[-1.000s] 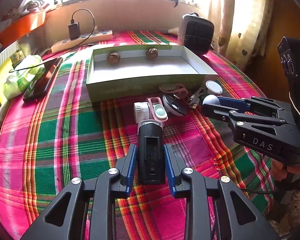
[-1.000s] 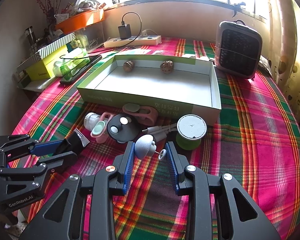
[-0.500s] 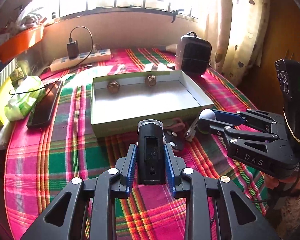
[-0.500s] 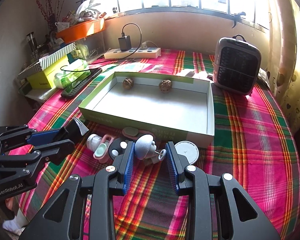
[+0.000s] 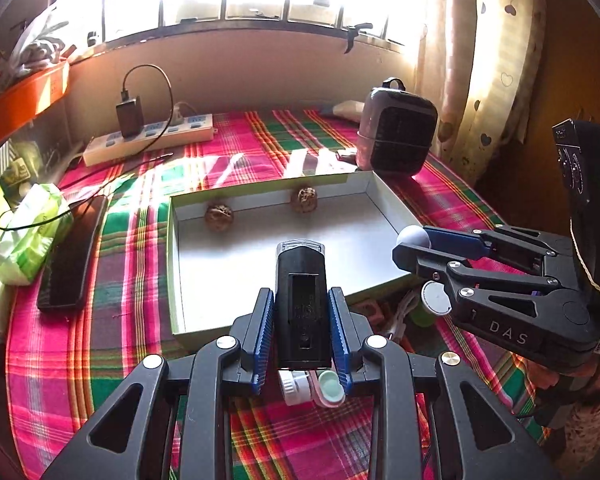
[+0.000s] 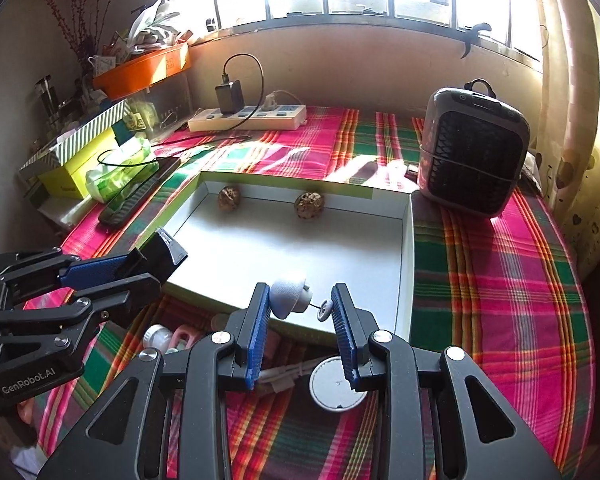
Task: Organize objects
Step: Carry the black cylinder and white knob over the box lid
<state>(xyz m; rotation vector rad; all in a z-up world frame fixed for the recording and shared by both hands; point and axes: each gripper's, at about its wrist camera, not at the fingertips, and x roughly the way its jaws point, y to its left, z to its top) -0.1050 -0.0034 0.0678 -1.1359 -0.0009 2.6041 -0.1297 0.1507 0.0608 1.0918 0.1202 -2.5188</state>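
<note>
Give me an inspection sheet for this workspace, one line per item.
Surface: plaid tablecloth.
Job's things: open box holds two walnuts; black device, grey knob both gripped above it.
Clutter: white bottle, round lid before the box; phone, tissue pack at left.
Grippers: left gripper and right gripper, fingers clamped.
Cables: charger lead on power strip; a cable over the tissue pack.
Surroundings: heater, window, curtain, orange tray.

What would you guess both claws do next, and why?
Probably lower and let go: the left claw grips a black device and the right claw a grey knob, both raised over the near edge of the box.
</note>
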